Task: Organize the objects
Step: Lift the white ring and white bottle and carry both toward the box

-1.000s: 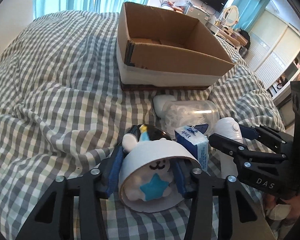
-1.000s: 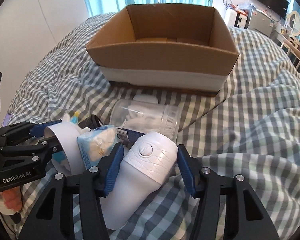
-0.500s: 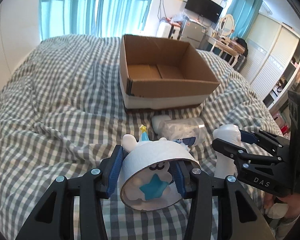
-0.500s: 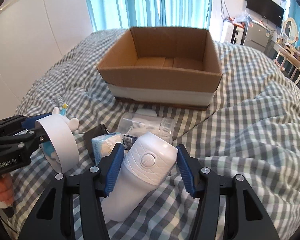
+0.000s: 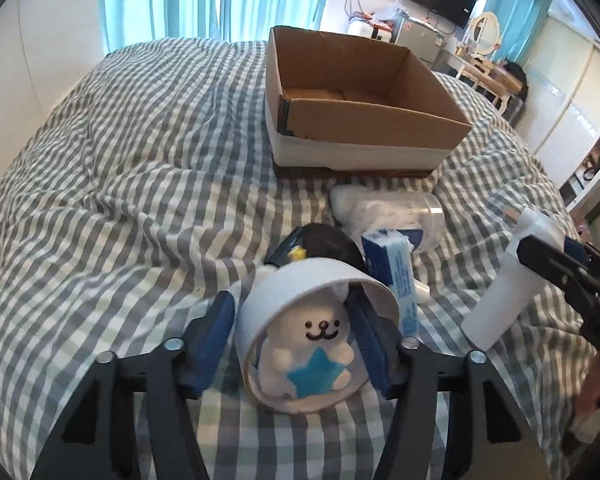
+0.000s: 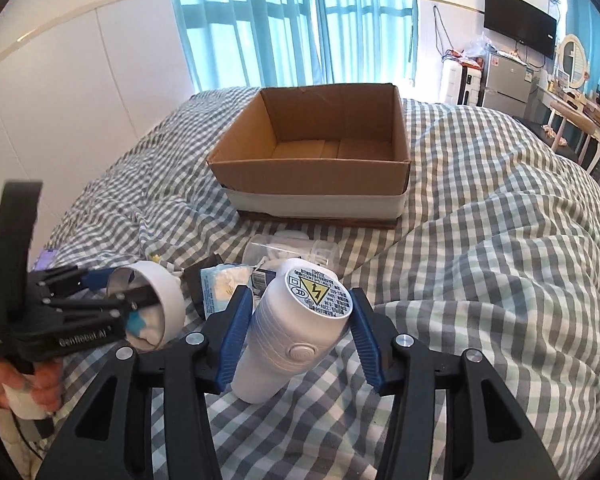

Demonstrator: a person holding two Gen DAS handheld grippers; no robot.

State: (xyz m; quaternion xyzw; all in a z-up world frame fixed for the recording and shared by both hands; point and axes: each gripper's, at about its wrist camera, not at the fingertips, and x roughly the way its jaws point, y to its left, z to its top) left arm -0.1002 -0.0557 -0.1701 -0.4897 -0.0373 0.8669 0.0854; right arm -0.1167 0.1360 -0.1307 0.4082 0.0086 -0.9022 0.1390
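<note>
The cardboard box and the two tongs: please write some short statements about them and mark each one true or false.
1. The cardboard box has nothing inside. True.
2. The left tongs hold a tissue pack. False: they grip a white round case with a bear toy.
3. The right tongs grip a white device with a warning sticker on its end. True.
4. The clear jar lies inside the box. False: it lies on the checked bedding in front of the box.

Black linkage fingers (image 5: 370,344), blue pads, silver screws, white lettering.
</note>
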